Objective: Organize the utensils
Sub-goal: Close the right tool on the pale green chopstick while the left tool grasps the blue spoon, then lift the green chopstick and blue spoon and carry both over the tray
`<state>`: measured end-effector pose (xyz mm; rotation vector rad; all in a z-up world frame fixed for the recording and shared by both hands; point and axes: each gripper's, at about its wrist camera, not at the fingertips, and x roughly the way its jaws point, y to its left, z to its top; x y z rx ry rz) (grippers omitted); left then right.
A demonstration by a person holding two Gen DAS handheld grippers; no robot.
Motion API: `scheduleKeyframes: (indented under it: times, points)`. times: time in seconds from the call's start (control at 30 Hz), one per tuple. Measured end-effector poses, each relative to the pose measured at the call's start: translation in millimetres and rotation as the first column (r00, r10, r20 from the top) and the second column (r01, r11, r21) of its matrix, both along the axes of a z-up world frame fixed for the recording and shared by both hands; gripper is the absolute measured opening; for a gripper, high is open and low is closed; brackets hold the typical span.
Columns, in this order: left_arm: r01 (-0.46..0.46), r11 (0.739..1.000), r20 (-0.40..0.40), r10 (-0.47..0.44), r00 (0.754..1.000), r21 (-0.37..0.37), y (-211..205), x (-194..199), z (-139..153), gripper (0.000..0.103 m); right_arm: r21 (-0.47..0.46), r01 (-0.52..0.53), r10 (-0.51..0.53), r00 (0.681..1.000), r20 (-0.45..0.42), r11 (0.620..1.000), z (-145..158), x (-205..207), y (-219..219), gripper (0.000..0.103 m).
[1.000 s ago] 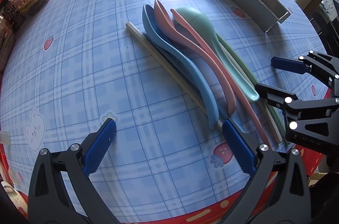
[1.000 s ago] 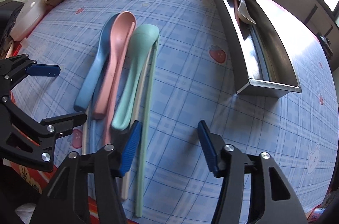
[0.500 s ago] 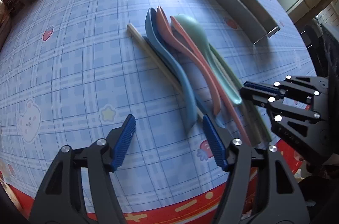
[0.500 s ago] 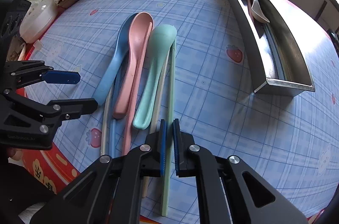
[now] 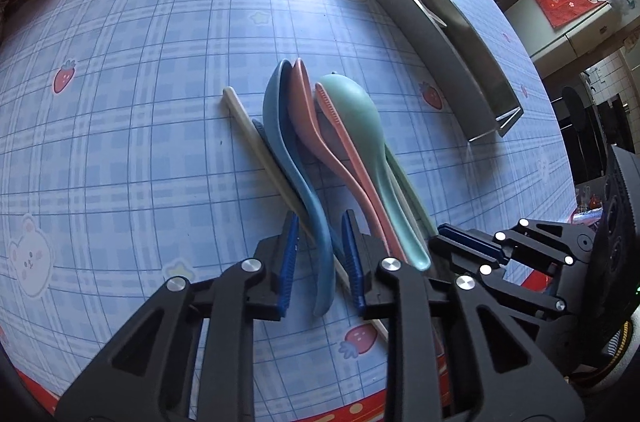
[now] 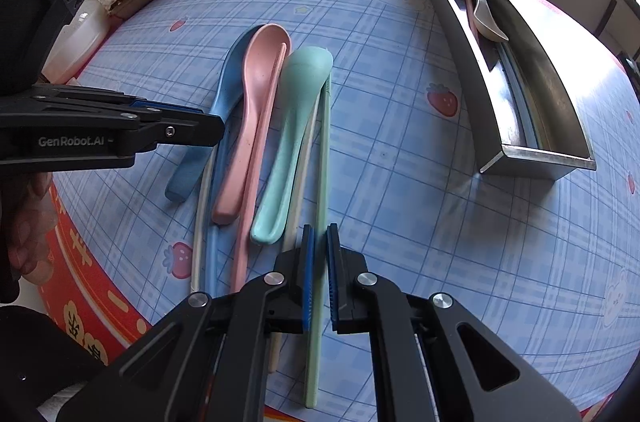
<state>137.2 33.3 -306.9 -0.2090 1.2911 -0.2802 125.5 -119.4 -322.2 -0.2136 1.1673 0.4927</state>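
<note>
**A:** ok so where's everything at on the table?

**B:** The utensils sit in one pile on the blue plaid tablecloth (image 6: 400, 126). Blue spoon (image 5: 294, 158), pink spoon (image 6: 256, 90) and mint-green spoon (image 6: 294, 110) lie side by side, with chopsticks tucked beside and under them: a cream one (image 5: 248, 126), a pink one (image 5: 340, 130) and a green chopstick (image 6: 322, 182). The steel organizer tray (image 6: 532, 158) is well apart on the far side (there's already a metal spoon (image 6: 486, 18) in its far compartment).

**A:** and the grippers?

**B:** Right gripper (image 6: 319, 262) has its pads pressed together on the green chopstick near its close end, basically as closed as it gets. Left gripper (image 5: 321, 258) has just been closing, and the blue spoon's handle is between its fingers (image 5: 290, 254). There's a bit of a gap showing on either side of the handle, so I can't tell if the pads are actually pinching it.

**A:** anything lifted?

**B:** Can't tell, everything looks flat on the cloth.
</note>
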Motion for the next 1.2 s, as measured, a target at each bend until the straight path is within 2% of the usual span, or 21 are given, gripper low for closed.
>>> scheduleKeyframes:
  times: [0.1, 0.27, 0.6, 1.2]
  points:
    - [-0.001, 1.000, -0.001, 0.001, 1.000, 0.006, -1.7, 2.4, -3.9, 0.012, 0.006, 0.002, -0.002, 1.000, -0.002, 1.000, 0.3, -0.2, -1.2, 0.007]
    - [-0.013, 1.000, 0.031, 0.013, 0.999, -0.011, 4.8, -4.8, 6.1, 0.011, 0.042, 0.017, -0.016, 0.999, -0.028, 0.999, 1.0, 4.1, -6.7, 0.007]
    - [-0.104, 0.987, 0.082, 0.115, 0.990, -0.121, 38.7, -22.4, 37.8, 0.011, 0.184, 0.090, -0.084, 0.996, -0.040, 0.979, 21.0, 9.1, -27.2, 0.006]
    - [-0.140, 0.975, 0.111, 0.160, 0.981, -0.170, 51.4, -33.5, 55.2, 0.011, 0.268, 0.153, -0.173, 0.983, 0.055, 0.951, 65.2, 19.9, -50.0, 0.006]
